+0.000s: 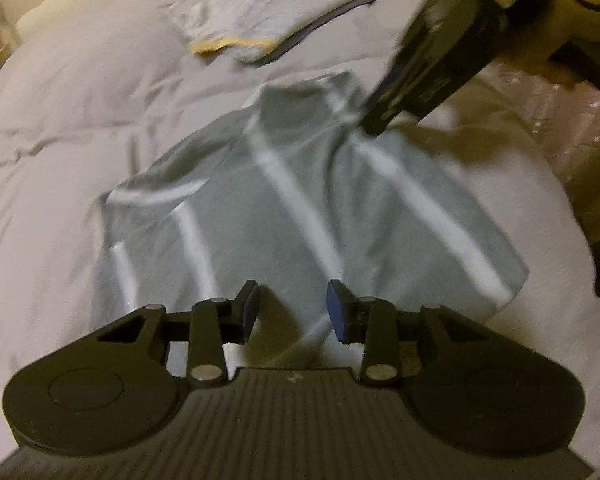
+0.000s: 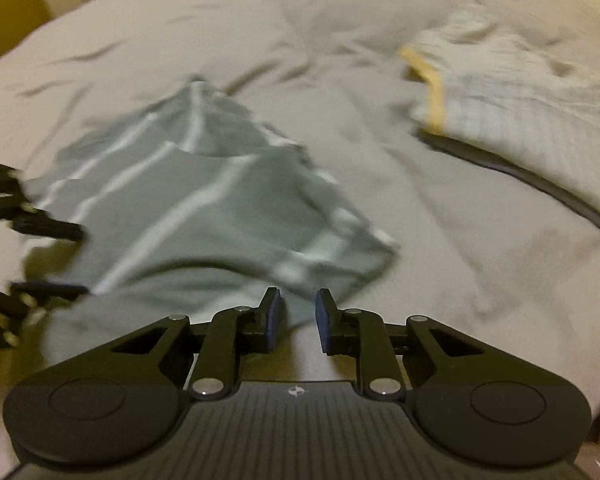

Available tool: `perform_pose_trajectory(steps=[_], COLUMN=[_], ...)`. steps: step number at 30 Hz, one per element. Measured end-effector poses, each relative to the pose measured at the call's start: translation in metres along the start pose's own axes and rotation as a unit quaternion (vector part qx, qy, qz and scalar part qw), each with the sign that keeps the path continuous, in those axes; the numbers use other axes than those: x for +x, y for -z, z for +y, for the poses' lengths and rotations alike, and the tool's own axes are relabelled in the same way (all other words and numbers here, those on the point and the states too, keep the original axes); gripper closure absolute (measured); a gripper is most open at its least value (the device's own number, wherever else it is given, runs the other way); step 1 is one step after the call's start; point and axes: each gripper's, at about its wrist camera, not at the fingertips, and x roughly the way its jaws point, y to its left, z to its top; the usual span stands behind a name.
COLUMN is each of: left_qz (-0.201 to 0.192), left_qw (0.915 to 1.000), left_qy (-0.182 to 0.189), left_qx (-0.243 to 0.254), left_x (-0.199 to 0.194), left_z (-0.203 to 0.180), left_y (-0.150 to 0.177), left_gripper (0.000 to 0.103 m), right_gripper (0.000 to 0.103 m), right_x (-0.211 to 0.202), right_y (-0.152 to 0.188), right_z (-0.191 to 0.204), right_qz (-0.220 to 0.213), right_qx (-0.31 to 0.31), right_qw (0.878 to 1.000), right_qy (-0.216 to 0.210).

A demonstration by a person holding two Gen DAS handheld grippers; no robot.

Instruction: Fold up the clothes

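Your left gripper (image 1: 293, 310) hovers with jaws parted and empty over the near edge of the grey striped shirt (image 1: 300, 200), which lies rumpled at the near side of the bed (image 1: 80, 100). Your right gripper (image 2: 299, 320) is narrowly parted, also empty. Farther back, toward the bed's far edge, lies a white garment with yellow trim (image 2: 520, 100).

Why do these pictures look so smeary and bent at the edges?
Left wrist view: the grey striped garment is smeared by motion, and the right tool crossing the top is blurred most; the bedding bulges because of the fisheye lens. Right wrist view: dim yellowish light, the cream-trimmed pale garment streaky, while the mounted tool stays sharp.
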Motion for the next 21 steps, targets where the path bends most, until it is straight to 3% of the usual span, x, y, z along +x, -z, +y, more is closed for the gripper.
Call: perform_pose_trajectory(steps=[2, 5, 7, 11, 13, 15, 21], left_qz=[0.012, 0.026, 0.035, 0.042, 0.038, 0.033, -0.01], left_qw=[0.9998, 0.9988, 0.9979, 0.9945, 0.9866, 0.9746, 0.9343], left_qy=[-0.013, -0.036, -0.052, -0.075, -0.087, -0.098, -0.138], left_qx=[-0.013, -0.022, -0.013, 0.06, 0.132, 0.199, 0.329], left_x=[-0.002, -0.011, -0.017, -0.03, -0.032, -0.026, 0.005], left_z=[0.007, 0.017, 0.022, 0.021, 0.014, 0.008, 0.001], left_y=[0.005, 0.016, 0.024, 0.045, 0.061, 0.078, 0.106], left_gripper=[0.07, 0.07, 0.068, 0.059, 0.053, 0.052, 0.052], right_gripper=[0.081, 0.08, 0.069, 0.063, 0.062, 0.061, 0.051], right_x=[-0.008, -0.03, -0.044, -0.061, -0.063, -0.062, -0.035], right_y=[-0.001, -0.001, 0.001, 0.017, 0.029, 0.041, 0.067], right_z=[0.002, 0.023, 0.041, 0.088, 0.114, 0.141, 0.203], right_qz=[0.0, -0.01, -0.016, -0.026, -0.029, -0.032, -0.034], right_qx=[-0.002, -0.036, -0.066, -0.151, -0.193, -0.231, -0.286], right_qw=[1.0, 0.999, 0.997, 0.988, 0.981, 0.972, 0.954], right_qy=[0.012, -0.006, -0.023, -0.035, -0.025, -0.009, 0.079])
